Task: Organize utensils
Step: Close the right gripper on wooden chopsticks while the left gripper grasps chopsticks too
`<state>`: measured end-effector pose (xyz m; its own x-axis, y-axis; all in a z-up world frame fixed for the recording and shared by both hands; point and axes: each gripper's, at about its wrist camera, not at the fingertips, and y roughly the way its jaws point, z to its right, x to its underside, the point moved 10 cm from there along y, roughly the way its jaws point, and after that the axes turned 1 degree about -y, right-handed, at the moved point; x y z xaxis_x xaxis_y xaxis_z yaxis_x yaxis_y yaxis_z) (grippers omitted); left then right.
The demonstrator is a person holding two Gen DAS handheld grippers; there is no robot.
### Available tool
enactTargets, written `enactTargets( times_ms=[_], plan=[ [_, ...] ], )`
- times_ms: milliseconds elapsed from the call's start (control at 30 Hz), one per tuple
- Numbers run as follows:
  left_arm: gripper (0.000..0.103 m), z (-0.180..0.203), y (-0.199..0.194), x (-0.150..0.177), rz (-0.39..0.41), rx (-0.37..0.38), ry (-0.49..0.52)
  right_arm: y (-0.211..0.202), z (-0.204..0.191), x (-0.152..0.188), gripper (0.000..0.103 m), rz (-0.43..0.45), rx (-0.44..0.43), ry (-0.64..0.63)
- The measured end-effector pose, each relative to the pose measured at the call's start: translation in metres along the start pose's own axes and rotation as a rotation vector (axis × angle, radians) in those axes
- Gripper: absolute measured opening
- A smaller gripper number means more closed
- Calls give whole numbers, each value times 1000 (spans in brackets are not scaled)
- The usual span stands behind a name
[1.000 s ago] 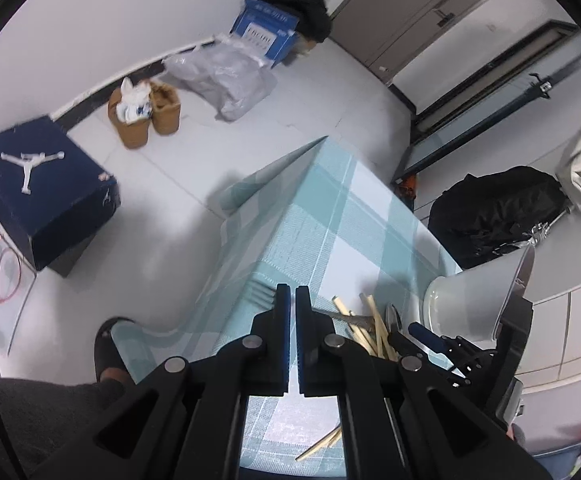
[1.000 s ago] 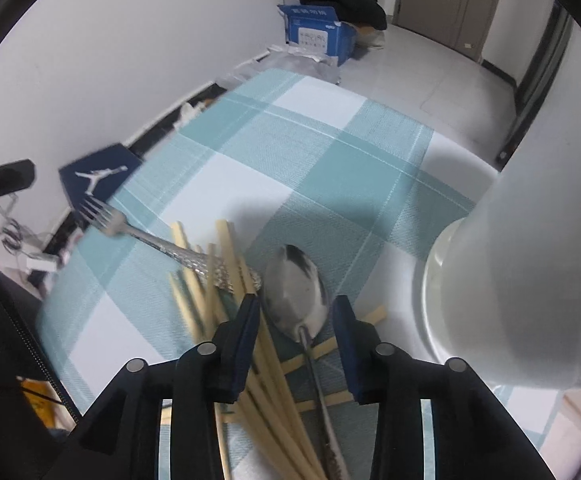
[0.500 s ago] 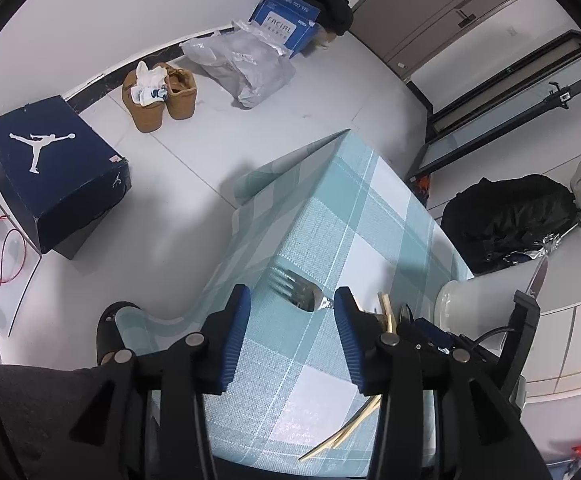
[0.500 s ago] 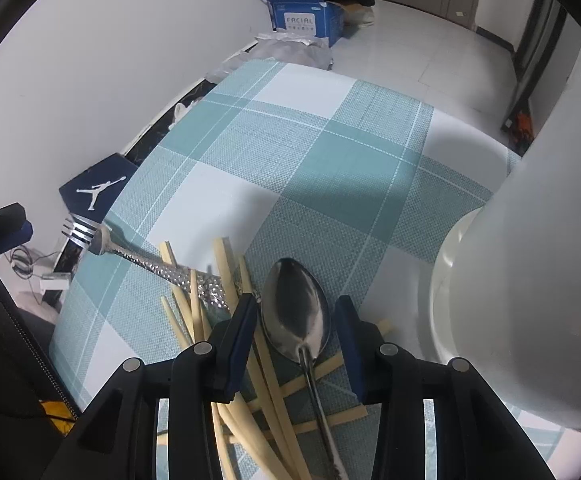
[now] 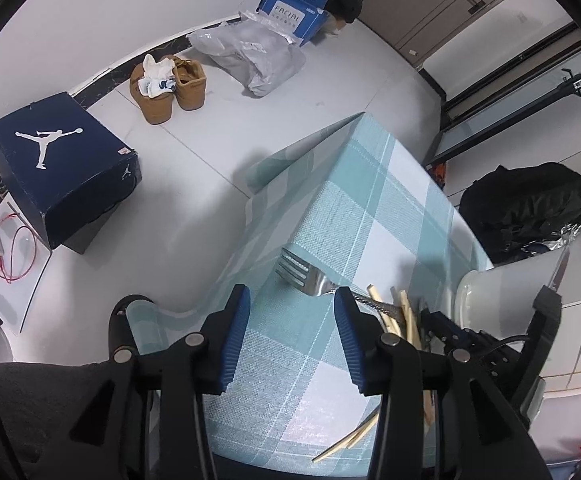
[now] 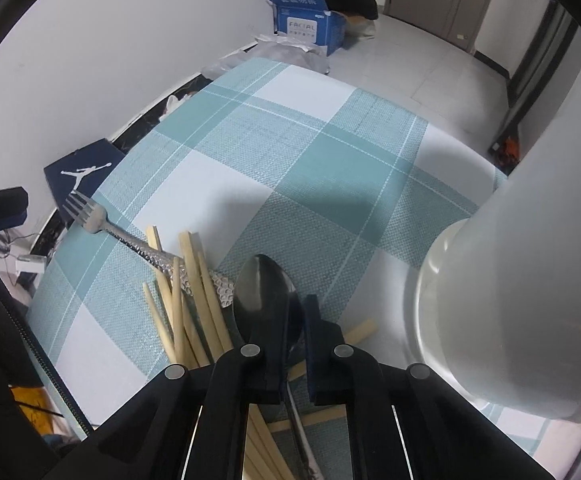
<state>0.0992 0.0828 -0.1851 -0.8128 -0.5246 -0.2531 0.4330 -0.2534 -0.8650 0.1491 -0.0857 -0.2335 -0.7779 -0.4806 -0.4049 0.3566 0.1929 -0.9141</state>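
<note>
On the teal checked tablecloth point(image 6: 290, 152) lies a silver fork point(image 5: 306, 278), its tines toward the table's left edge. My left gripper point(image 5: 290, 300) stands open just above it, with the fork's head ahead of its blue pads and untouched. The fork's handle point(image 6: 146, 248) runs under a loose heap of wooden chopsticks point(image 6: 186, 292). My right gripper point(image 6: 290, 320) is shut on the neck of a silver spoon point(image 6: 262, 288), whose bowl sticks out past the fingertips over the chopsticks. A white utensil holder point(image 6: 510, 280) stands close on the right.
The table's left edge drops to a white floor. Down there sit a dark blue shoe box point(image 5: 62, 168), tan boots point(image 5: 170, 84), a grey plastic bag point(image 5: 250, 52) and a blue carton point(image 5: 294, 12). A black backpack point(image 5: 526, 200) lies beyond the table. A person's sandalled foot point(image 5: 124, 320) is by the cloth.
My left gripper went from shut to open and tipped toward the fork. My right gripper's fingers, open beside the spoon before, have closed onto its neck.
</note>
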Motion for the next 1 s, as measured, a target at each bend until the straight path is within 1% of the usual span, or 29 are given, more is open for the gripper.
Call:
enactTargets(
  times_ms=[67, 133, 200, 300, 333, 367, 400, 467, 567, 600, 633, 667, 700, 800, 867, 933, 1000],
  plan=[
    [39, -2, 3, 0, -4, -6, 1, 0, 1, -1, 6, 2, -2, 5],
    [43, -6, 7, 1, -17, -25, -4, -3, -1, -1, 6, 13, -17, 9],
    [44, -9, 12, 3, -36, -29, -25, -15, -7, -4, 9, 54, -48, 13],
    [45, -10, 10, 3, -39, -24, -41, -30, -20, -4, 12, 107, -119, 2],
    [45, -10, 10, 2, -34, -29, -39, -32, -25, -4, 18, 113, -144, -3],
    [45, -9, 9, 2, -30, -31, -39, -33, -36, -2, 21, 112, -184, -14],
    [45, -8, 9, 2, -27, -30, -40, -31, -41, -2, 21, 108, -199, -23],
    [45, -9, 7, 2, -22, -33, -44, -24, -52, -3, 21, 95, -202, -54],
    [45, -8, 4, 4, -21, -17, -43, -11, -61, -3, 21, 77, -168, -87],
    [45, -7, 3, 4, -19, -12, -36, -6, -61, -3, 21, 75, -149, -92],
    [45, -6, 1, 5, -14, -9, -29, -5, -60, -5, 17, 87, -128, -96],
    [45, -4, -1, 5, -11, -6, -23, -7, -59, -3, 10, 87, -126, -98],
    [45, -2, -3, 6, -5, 5, -15, -9, -58, -2, 5, 90, -122, -100],
    [45, 4, -6, 7, 9, 19, 12, -14, -52, -4, 5, 109, -121, -86],
    [45, 9, -8, 10, 16, 15, 41, -21, -46, -6, 5, 135, -129, -66],
    [45, 17, -8, 14, 18, 13, 84, -33, -39, -7, 5, 162, -140, -32],
    [45, 29, -6, 23, 9, 6, 153, -47, -34, -6, 5, 196, -155, 5]
  ],
)
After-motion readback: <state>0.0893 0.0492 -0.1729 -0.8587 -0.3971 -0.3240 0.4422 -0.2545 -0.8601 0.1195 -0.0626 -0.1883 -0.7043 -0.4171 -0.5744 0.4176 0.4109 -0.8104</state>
